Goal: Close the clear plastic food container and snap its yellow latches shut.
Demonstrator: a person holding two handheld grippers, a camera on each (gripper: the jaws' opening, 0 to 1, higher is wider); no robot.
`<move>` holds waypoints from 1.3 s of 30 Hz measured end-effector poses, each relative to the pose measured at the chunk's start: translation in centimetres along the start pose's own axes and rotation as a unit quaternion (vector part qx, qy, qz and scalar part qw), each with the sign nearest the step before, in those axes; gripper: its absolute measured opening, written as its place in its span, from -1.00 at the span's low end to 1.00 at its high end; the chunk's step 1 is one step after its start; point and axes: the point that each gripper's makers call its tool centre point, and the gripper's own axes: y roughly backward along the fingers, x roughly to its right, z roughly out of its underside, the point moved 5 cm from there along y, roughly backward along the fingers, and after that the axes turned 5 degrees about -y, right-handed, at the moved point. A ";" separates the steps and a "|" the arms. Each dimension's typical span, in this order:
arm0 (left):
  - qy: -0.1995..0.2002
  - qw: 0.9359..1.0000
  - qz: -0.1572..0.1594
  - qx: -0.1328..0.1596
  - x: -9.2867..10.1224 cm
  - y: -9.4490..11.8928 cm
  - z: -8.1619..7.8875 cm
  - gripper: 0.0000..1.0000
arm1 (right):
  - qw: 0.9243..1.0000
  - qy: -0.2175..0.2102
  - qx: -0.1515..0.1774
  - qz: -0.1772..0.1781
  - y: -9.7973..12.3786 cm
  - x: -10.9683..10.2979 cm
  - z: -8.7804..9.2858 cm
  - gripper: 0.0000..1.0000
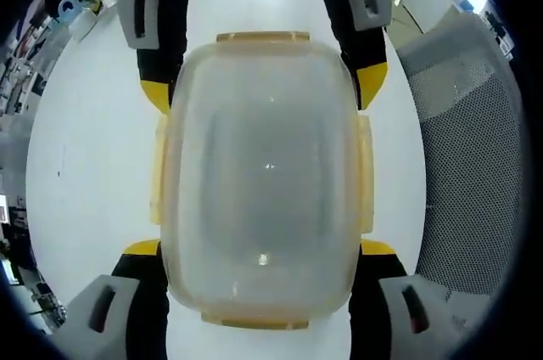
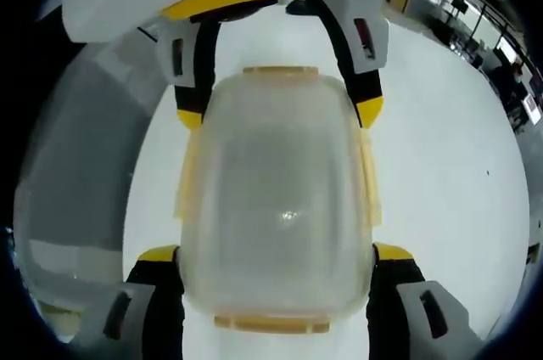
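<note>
Container (image 1: 265,182): on white tabletop (image 1: 93,165), lid on, between both hand-held grippers, one from each end.
Left hand-held gripper (image 1: 259,251): jaws wide, straddling box; contact w/ sides unclear.
Right hand-held gripper (image 2: 276,255): same, wide astride far end.
Why: prob. steadying box before pressing latches (image 1: 261,37).
Latches: amber flaps on four edges; snapped or not, can't tell.
Room: open tabletop all round; mesh chair (image 1: 471,156) near one side.

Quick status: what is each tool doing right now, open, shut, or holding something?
Left tool: open wide, its jaws straddling the clear container.
Right tool: open wide, its jaws straddling the same container from the opposite end.
</note>
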 end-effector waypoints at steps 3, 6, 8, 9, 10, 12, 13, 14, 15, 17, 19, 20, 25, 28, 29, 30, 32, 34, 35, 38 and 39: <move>0.001 1.000 0.001 -0.002 0.0 0.1 0.6 0.80 | 1.000 0.001 -0.001 0.000 -0.3 0.0 -0.6 0.81; 0.002 1.000 0.001 -0.004 0.0 0.1 1.0 0.80 | 1.000 0.002 -0.002 0.000 -0.5 0.1 -1.1 0.81; 0.002 1.000 0.001 -0.004 -0.1 0.1 1.4 0.80 | 1.000 0.002 -0.002 0.000 -0.6 0.1 -1.4 0.81; 0.002 1.000 0.001 -0.004 -0.1 0.1 1.6 0.80 | 1.000 0.002 -0.002 0.000 -0.7 0.1 -1.6 0.81; 0.002 1.000 0.001 -0.004 -0.1 0.1 1.7 0.80 | 1.000 0.002 -0.002 0.000 -0.7 0.1 -1.6 0.81; 0.003 1.000 0.001 -0.005 0.0 0.2 2.0 0.80 | 1.000 0.002 -0.002 0.000 -0.9 0.1 -1.9 0.82; 0.003 1.000 0.001 -0.005 0.0 0.2 2.2 0.80 | 1.000 0.002 -0.003 0.000 -1.0 0.1 -2.1 0.82; 0.002 1.000 0.001 -0.006 0.0 0.2 2.3 0.80 | 1.000 0.002 -0.004 0.001 -1.0 0.1 -2.2 0.82; 0.003 1.000 0.002 -0.006 0.0 0.3 2.5 0.80 | 1.000 0.002 -0.004 0.001 -1.1 0.1 -2.3 0.82; 0.003 1.000 0.002 -0.007 0.0 0.3 2.8 0.80 | 1.000 0.001 -0.005 0.001 -1.2 0.0 -2.6 0.82; 0.003 1.000 0.002 -0.006 0.1 0.4 3.1 0.80 | 1.000 0.001 -0.005 0.001 -1.3 0.0 -2.9 0.82; 0.003 1.000 0.002 -0.006 0.1 0.4 3.3 0.80 | 1.000 0.001 -0.005 0.001 -1.4 0.0 -3.1 0.82; 0.005 1.000 0.002 -0.008 0.2 0.5 4.2 0.80 | 1.000 0.002 -0.004 0.001 -1.7 -0.1 -3.9 0.82; 0.005 1.000 0.002 -0.007 0.3 0.7 4.6 0.81 | 1.000 0.002 -0.004 0.001 -1.9 -0.1 -4.4 0.82; 0.004 1.000 0.002 -0.007 0.3 0.7 4.8 0.81 | 1.000 0.001 -0.003 0.001 -2.0 -0.1 -4.5 0.82; 0.004 1.000 0.003 -0.007 0.3 0.7 5.0 0.81 | 1.000 0.000 -0.003 0.002 -2.1 -0.1 -4.7 0.82; 0.003 1.000 0.003 -0.007 0.3 0.7 5.2 0.81 | 1.000 0.000 -0.004 0.002 -2.2 -0.1 -4.9 0.82; 0.001 1.000 0.004 -0.009 0.3 0.8 5.5 0.81 | 1.000 -0.002 -0.005 0.003 -2.3 -0.2 -5.2 0.82; 0.001 1.000 0.005 -0.009 0.3 0.8 5.6 0.81 | 1.000 -0.003 -0.005 0.003 -2.4 -0.2 -5.3 0.82; 0.000 1.000 0.005 -0.007 0.3 0.9 5.9 0.81 | 1.000 -0.004 -0.003 0.004 -2.5 -0.1 -5.5 0.82; 0.000 1.000 0.005 -0.006 0.3 0.9 6.0 0.81 | 1.000 -0.004 -0.002 0.004 -2.5 -0.1 -5.6 0.82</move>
